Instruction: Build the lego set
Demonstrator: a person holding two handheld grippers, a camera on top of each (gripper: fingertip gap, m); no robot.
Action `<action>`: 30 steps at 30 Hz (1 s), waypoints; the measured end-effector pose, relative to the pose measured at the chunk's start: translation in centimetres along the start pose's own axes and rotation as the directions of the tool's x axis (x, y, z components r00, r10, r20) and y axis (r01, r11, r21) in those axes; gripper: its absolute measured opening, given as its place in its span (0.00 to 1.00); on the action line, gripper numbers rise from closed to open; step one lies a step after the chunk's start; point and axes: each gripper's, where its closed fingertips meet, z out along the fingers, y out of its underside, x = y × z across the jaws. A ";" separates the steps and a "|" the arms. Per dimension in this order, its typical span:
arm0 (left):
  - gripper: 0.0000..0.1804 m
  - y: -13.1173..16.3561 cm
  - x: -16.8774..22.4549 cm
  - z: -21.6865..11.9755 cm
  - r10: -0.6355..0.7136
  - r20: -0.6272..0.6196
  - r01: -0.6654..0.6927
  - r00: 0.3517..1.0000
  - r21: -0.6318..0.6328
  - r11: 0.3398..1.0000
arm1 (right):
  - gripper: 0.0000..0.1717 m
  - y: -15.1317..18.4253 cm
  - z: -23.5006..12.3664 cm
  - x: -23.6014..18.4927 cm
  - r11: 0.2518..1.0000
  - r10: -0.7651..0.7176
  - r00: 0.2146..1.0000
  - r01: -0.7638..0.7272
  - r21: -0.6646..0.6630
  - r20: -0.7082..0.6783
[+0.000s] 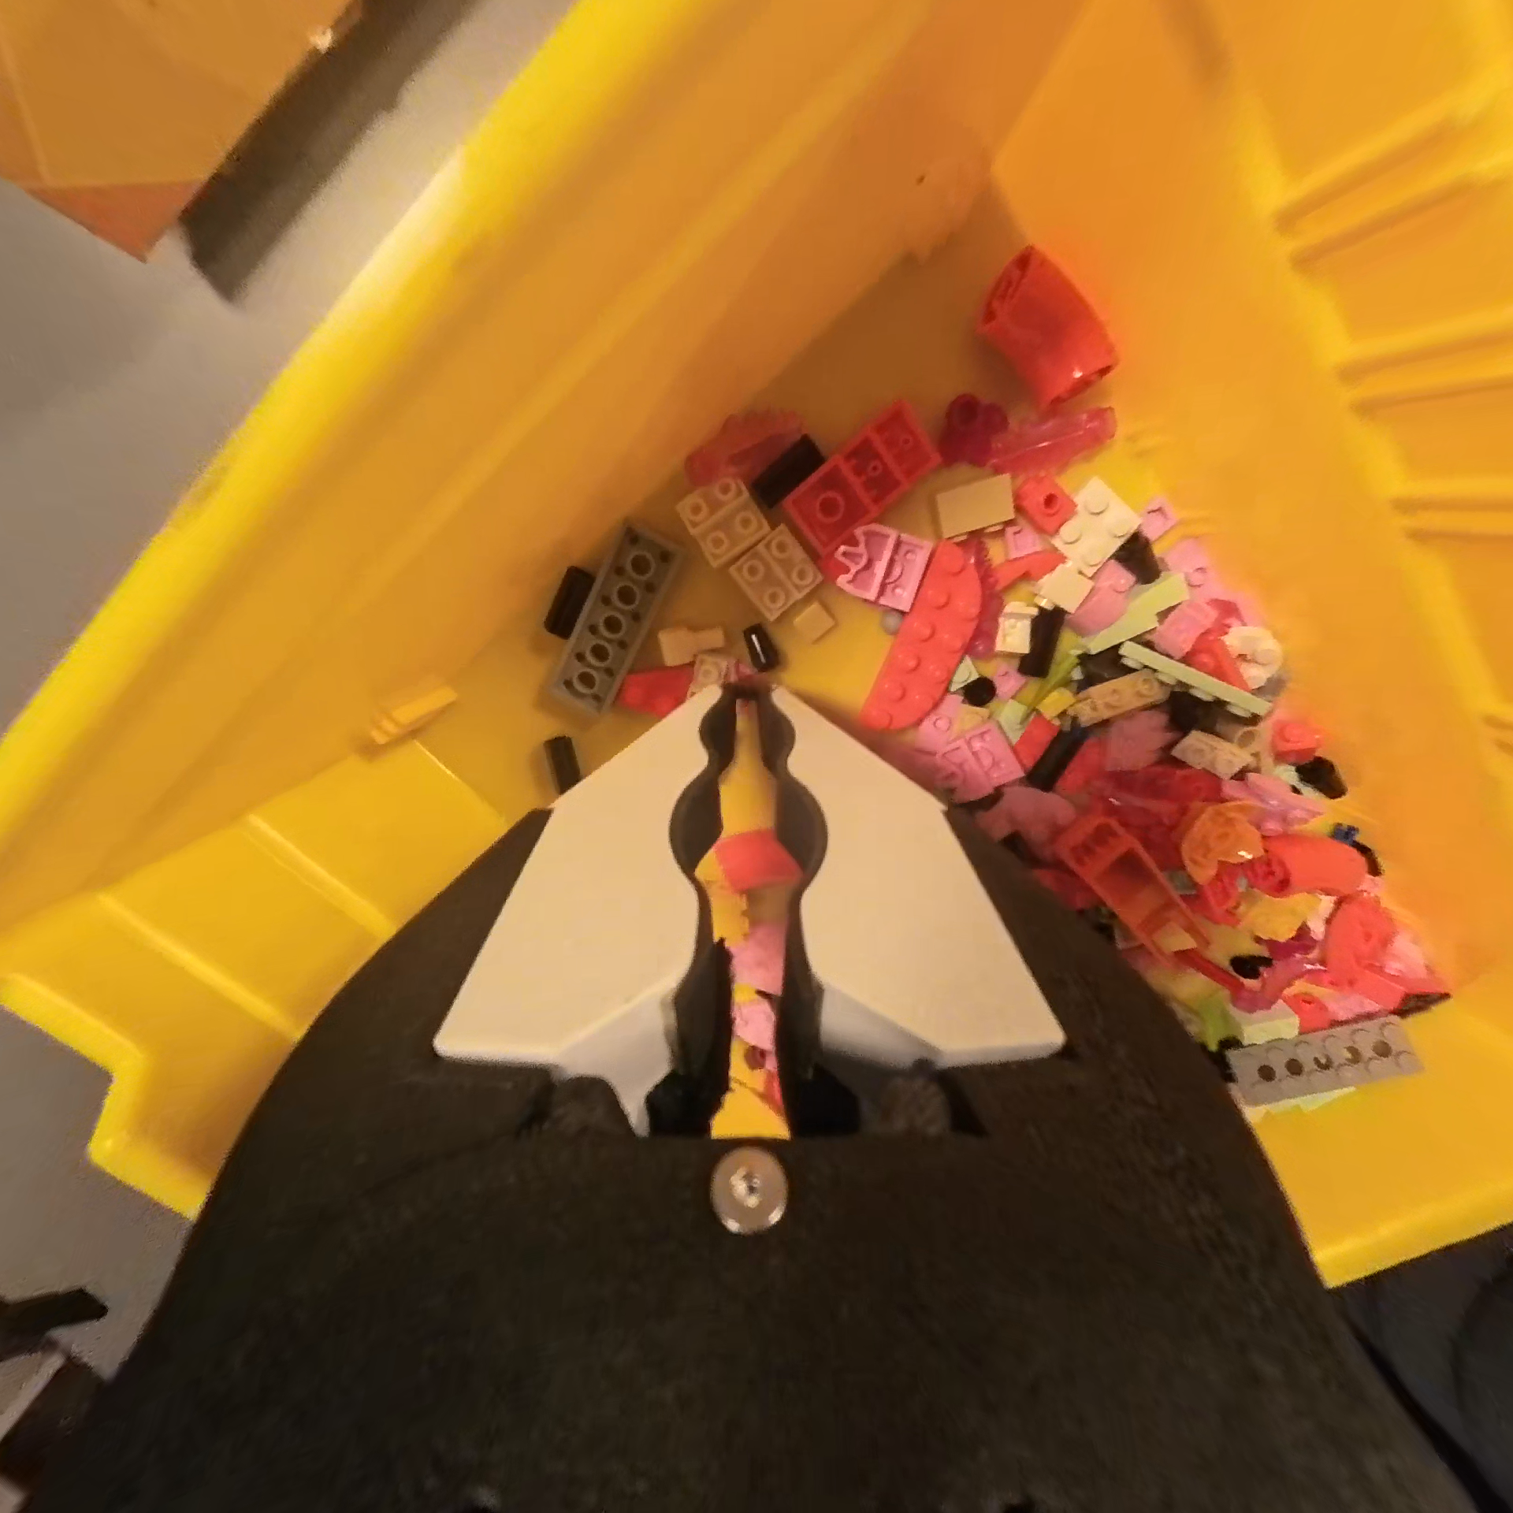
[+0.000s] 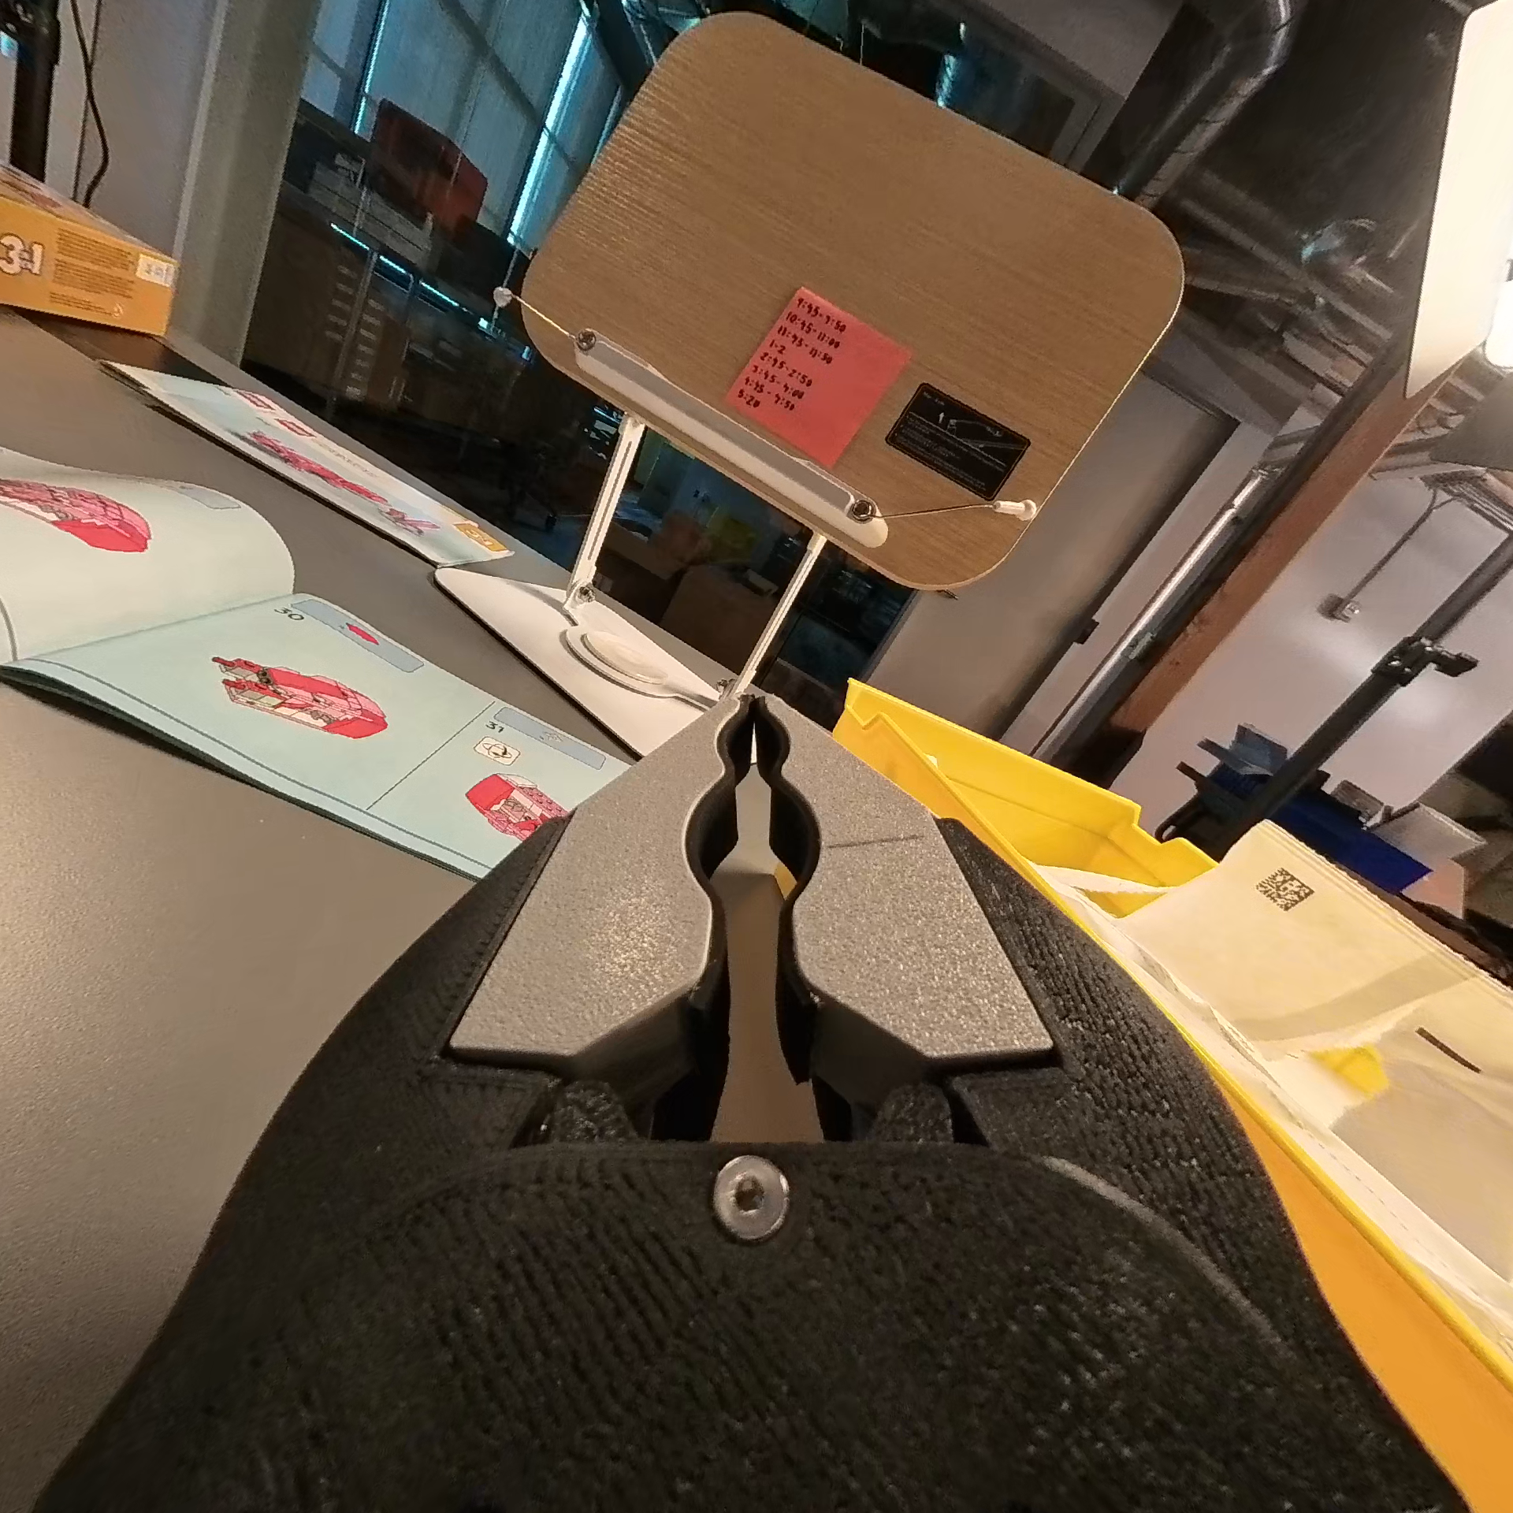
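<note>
Yellow bin [image 1: 573, 368] of toy bricks [image 1: 1064, 737]: left gripper [image 1: 749, 696] nearly closed over a small pinkish piece [image 1: 741, 675]; right gripper [image 2: 751, 702] closed, bare, above the surface [image 2: 205, 941].

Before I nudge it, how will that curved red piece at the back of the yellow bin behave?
The curved red piece looks like hard, glossy plastic, so probably stiff, light and a bit slippery. Its rounded back suggests that it may rock or roll. It lies apart from the brick pile on the bin's smooth floor, so it should slide freely.
</note>
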 end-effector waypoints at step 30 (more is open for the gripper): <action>0.07 0.5 0.1 0.4 -0.115 -0.089 0.111 0.989 -0.046 0.993 | 0.00 0.0 0.0 -0.1 1.000 -0.004 1.000 0.004 -0.002 0.005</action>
